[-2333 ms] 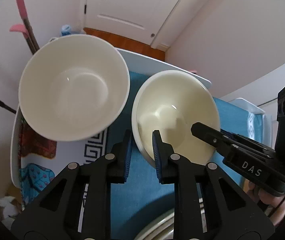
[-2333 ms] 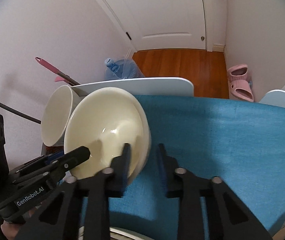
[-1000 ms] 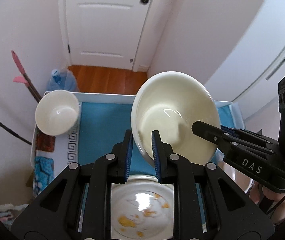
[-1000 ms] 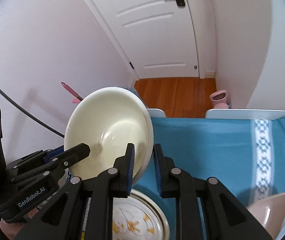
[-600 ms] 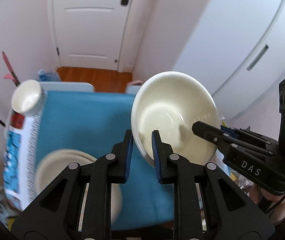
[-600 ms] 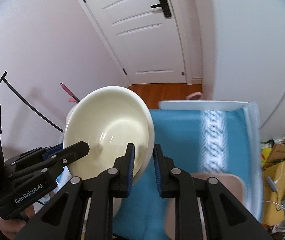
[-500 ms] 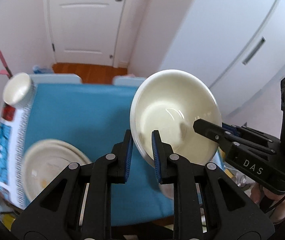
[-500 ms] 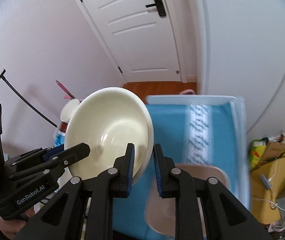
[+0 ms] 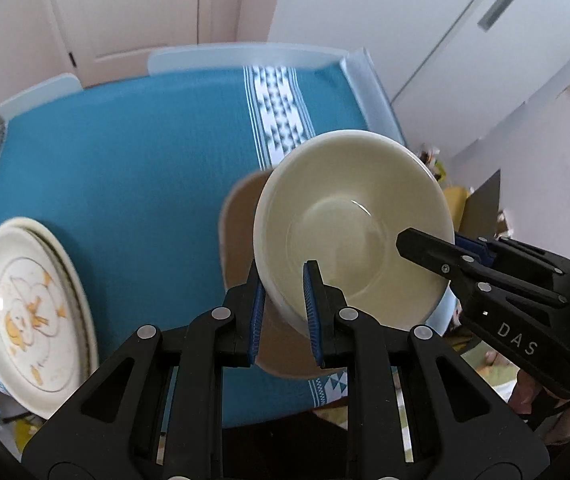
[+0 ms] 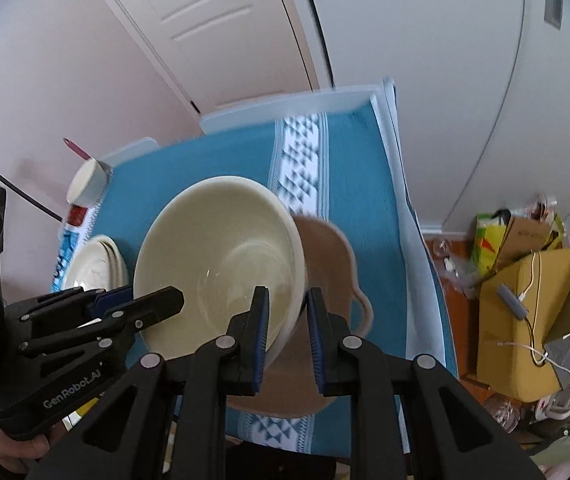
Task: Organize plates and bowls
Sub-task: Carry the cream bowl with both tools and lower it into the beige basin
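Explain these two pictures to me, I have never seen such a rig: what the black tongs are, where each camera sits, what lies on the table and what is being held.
There is no robot here. A person holds a black two-finger gripper in each hand, and each carries a wide-angle camera that looks forward along its fingers. One picture comes from the left gripper, the other from the right gripper; each also shows the other gripper at its edge. Both are shut on the rim of one cream bowl, at opposite sides, and hold it in the air above a tan dish. That dish lies on a table with a blue tablecloth. Also on the table are a stack of plates, the top one with a duck drawing, and a white bowl at the far corner.
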